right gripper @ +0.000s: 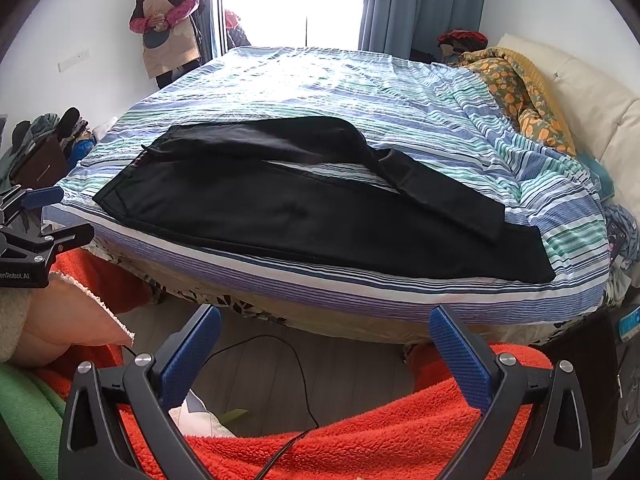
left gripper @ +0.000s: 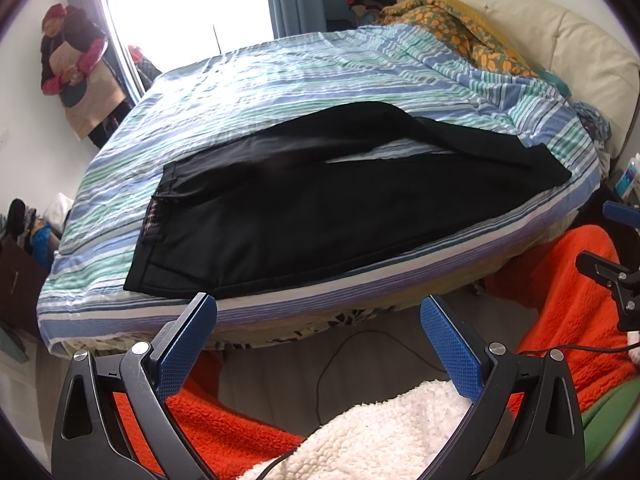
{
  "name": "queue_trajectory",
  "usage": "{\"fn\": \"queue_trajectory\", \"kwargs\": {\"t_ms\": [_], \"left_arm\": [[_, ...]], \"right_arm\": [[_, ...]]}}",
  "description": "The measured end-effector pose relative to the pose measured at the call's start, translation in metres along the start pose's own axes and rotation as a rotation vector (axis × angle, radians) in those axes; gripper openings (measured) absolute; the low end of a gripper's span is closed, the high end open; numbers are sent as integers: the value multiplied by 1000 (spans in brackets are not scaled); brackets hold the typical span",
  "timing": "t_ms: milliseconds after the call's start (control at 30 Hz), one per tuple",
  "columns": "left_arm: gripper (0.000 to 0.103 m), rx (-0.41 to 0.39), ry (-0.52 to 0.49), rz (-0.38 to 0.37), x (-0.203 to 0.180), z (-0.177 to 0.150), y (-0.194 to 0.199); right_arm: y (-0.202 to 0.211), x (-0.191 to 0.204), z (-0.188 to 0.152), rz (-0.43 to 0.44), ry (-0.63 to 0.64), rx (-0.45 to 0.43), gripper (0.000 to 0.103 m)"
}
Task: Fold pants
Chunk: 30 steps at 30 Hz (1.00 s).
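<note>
The black pants (left gripper: 320,216) lie soft and limp on the striped bed (left gripper: 280,80); better to pinch the waistband corner. Left gripper (left gripper: 318,344) and right gripper (right gripper: 324,348) fingers are wide, empty.

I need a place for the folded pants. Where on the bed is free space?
Free: the striped bedspread beyond the black pants, toward the window. Crowded: the headboard end, where the orange patterned blanket is heaped, and the near edge, which the pants cover.
</note>
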<state>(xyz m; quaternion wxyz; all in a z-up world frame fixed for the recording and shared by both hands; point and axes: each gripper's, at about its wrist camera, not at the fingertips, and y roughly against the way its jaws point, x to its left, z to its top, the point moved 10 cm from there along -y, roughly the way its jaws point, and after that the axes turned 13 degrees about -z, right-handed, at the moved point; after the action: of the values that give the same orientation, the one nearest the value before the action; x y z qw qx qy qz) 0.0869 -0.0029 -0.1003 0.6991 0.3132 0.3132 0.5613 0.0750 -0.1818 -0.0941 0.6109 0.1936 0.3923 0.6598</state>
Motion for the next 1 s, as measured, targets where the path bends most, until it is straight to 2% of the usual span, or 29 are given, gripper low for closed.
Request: {"fn": "queue_trajectory", "kwargs": {"t_ms": [700, 1000], "left_arm": [[102, -22, -40, -15, -7, 1, 1], [102, -10, -50, -13, -9, 1, -2]], "right_arm": [[0, 9, 4, 2, 32, -16, 103], [1, 16, 2, 45, 48, -25, 103]]}}
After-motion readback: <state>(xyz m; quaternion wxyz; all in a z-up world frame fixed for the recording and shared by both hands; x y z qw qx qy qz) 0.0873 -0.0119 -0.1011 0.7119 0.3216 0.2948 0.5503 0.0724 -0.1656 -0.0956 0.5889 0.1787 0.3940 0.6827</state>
